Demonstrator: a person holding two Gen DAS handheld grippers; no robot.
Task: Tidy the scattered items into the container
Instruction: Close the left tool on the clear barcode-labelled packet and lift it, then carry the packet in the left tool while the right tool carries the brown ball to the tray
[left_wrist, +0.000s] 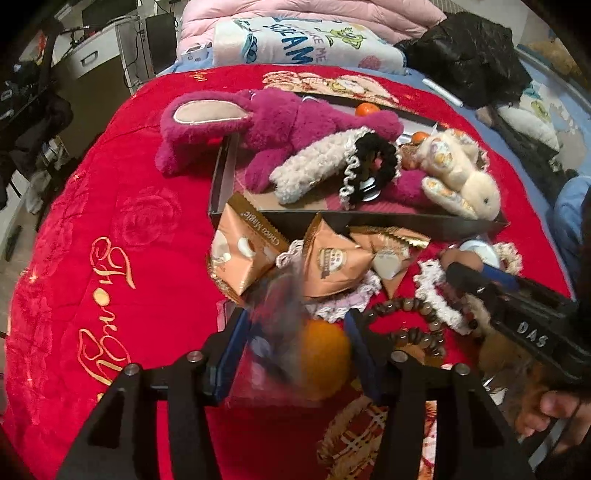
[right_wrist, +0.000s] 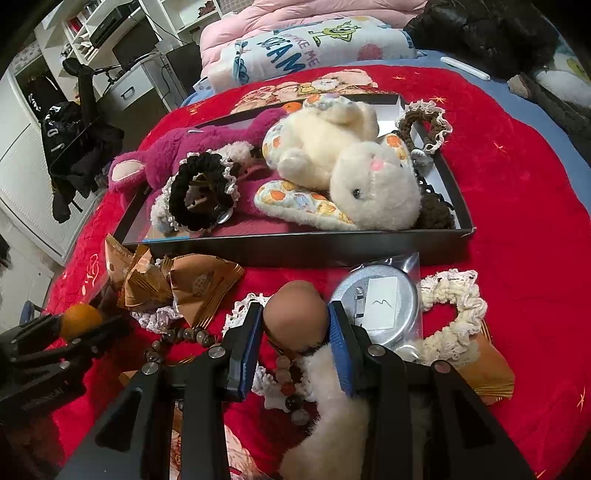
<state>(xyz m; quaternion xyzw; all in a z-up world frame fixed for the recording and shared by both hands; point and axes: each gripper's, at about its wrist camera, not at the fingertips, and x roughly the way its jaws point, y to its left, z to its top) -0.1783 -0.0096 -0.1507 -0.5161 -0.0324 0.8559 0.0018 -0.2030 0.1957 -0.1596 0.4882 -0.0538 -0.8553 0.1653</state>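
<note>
A shallow black box (left_wrist: 221, 177) (right_wrist: 369, 251) lies on the red blanket and holds a magenta plush, a cream plush rabbit (right_wrist: 343, 166), crochet scrunchies and small oranges. My left gripper (left_wrist: 291, 350) is shut on an orange (left_wrist: 325, 354) together with a blurred packet, just in front of the box. My right gripper (right_wrist: 295, 325) is shut on the brown end of a fluffy plush toy (right_wrist: 295, 310), whose white fur (right_wrist: 332, 406) trails back under the fingers. Tan snack packets (left_wrist: 325, 266), a bead bracelet (left_wrist: 406, 332) and lace scrunchies lie between the grippers.
A bagged silver round tin (right_wrist: 380, 306) and a cream scrunchie (right_wrist: 458, 314) lie right of my right gripper. Folded quilts (right_wrist: 295, 44) and a black jacket (left_wrist: 465, 55) sit beyond the box. A desk and cabinets (right_wrist: 74, 74) stand off the bed's left edge.
</note>
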